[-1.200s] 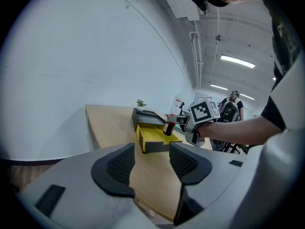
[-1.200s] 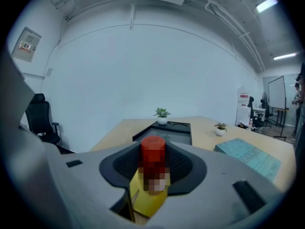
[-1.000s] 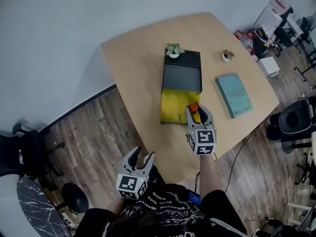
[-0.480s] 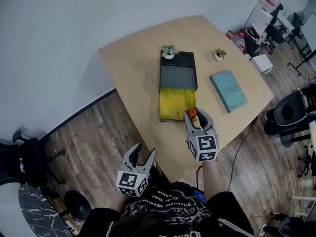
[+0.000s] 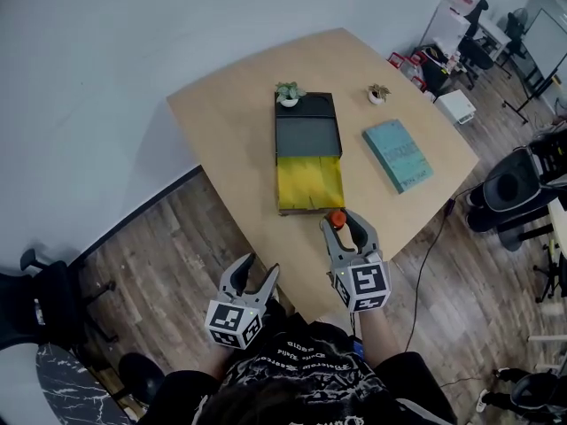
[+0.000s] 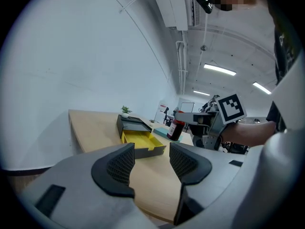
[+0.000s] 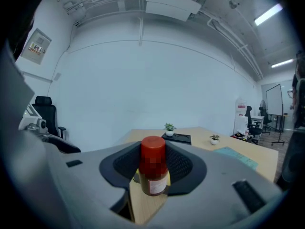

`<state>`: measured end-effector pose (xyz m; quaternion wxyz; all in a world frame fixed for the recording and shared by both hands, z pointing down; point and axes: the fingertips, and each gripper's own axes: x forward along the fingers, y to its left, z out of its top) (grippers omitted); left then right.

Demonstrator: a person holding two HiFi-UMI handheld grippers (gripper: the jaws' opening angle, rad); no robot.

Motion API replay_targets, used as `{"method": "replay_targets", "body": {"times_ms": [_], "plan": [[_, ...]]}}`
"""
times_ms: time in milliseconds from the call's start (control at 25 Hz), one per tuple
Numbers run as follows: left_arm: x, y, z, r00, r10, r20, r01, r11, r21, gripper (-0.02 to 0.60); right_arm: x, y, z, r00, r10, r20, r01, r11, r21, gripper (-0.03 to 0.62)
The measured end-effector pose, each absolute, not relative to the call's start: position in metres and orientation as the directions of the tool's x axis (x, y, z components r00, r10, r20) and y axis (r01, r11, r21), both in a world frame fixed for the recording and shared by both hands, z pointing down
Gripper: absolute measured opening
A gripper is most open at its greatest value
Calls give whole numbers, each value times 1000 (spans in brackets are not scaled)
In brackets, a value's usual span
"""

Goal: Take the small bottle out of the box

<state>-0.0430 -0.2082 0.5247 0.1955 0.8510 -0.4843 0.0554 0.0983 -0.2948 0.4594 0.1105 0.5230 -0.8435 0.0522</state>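
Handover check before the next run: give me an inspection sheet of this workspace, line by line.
Surface: light wooden table, mostly bare.
Job's things: small bottle, red cap, out of the box and held over the table on the near side of it; box, black, its yellow tray slid out, nothing seen in it.
Clutter: teal book; potted plant on the box's far end; second plant on the table.
Claws: right claw shut on the bottle; left claw open, empty, off the table's near edge.
Cables: dark cable on the floor right of the table.
Surroundings: wooden floor, white wall, office chairs.
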Motion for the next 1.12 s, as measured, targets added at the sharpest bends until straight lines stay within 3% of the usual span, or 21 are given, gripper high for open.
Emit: {"method": "replay_targets", "body": {"times_ms": [1120], "plan": [[-24,-190,502,607,-766,212,-791,-559,247,233,150,-189,479,-282,-926,252,-957,291,-1,155]]}}
